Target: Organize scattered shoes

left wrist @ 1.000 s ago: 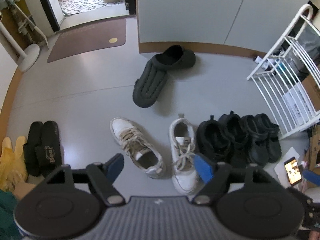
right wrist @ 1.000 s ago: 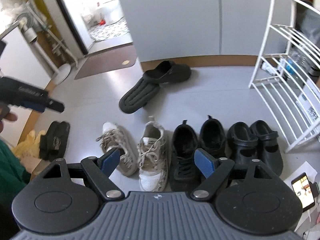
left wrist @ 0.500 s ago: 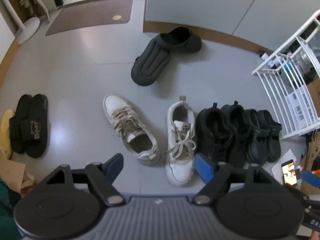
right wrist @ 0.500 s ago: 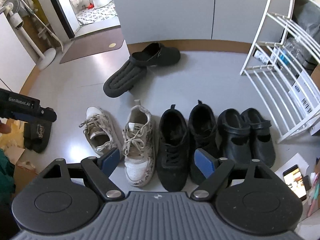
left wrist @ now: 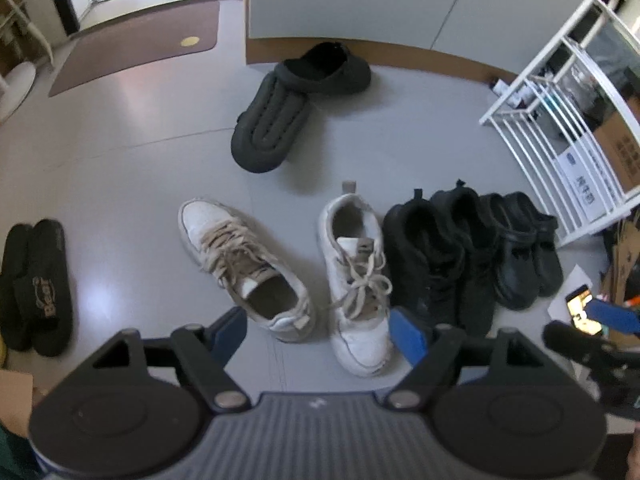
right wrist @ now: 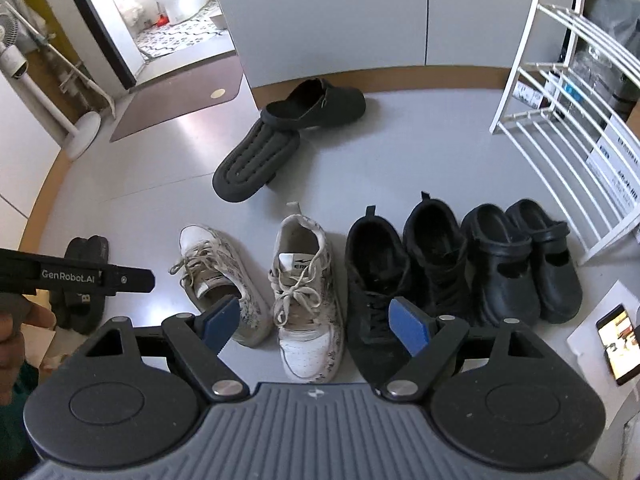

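Two sneakers (left wrist: 352, 276) below L claw (left wrist: 318, 332)

Right gripper (right wrist: 316, 326) jaws wide apart, nothing between, above straight white sneaker (right wrist: 308, 300). Landmark: this sneaker. Skewed white sneaker (right wrist: 218, 280) just left, toe angled away. Black lace-up pair (right wrist: 404, 280) just right; black clog pair (right wrist: 520, 264) beyond. Dark slippers (right wrist: 280, 140) behind, one overturned. White rack (right wrist: 560, 120) far right. Left gripper (right wrist: 80, 278) far left.

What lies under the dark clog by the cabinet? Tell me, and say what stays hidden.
The dark clog rests on the heel end of its upturned mate, whose ribbed sole faces up. The covered heel end and the mate's upper, facing the floor, cannot be seen.
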Demonstrator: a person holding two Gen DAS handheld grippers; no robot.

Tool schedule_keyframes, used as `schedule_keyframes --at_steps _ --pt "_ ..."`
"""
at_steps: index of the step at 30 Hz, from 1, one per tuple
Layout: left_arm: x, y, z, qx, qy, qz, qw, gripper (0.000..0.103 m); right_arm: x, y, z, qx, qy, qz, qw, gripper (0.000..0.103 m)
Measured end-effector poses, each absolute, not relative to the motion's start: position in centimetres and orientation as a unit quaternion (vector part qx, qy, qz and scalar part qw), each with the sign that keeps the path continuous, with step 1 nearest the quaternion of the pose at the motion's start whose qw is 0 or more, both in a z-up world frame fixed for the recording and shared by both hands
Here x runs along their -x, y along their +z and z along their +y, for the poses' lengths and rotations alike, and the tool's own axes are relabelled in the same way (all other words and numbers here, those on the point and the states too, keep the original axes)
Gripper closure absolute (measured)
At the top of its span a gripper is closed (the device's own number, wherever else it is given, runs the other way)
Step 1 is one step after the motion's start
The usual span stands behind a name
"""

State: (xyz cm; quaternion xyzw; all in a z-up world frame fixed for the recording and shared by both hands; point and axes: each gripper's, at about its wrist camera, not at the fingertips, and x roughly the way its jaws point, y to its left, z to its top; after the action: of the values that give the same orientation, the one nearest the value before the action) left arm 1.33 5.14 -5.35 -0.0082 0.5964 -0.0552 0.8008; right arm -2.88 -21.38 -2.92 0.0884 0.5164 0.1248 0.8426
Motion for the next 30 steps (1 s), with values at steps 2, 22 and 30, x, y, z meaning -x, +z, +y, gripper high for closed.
schedule_keyframes --at_steps 2,22,30 --pt "-1.7 -5.6 5.3 0.01 -0.056 0.6 0.798 0.023 2.5 -4.0 -20.6 -0.09 0.116 0.523 0.839 0.017" --pt "-3.6 -7.4 9.1 0.023 0.008 0.6 0.799 0.024 0.1 -14.0 -17.1 -0.212 0.079 0.556 0.8 0.017" --pt "-4.4 -7.7 9.6 0.013 0.033 0.591 0.806 0.024 -1.3 -19.9 -16.5 -0.254 0.098 0.573 0.773 0.017"
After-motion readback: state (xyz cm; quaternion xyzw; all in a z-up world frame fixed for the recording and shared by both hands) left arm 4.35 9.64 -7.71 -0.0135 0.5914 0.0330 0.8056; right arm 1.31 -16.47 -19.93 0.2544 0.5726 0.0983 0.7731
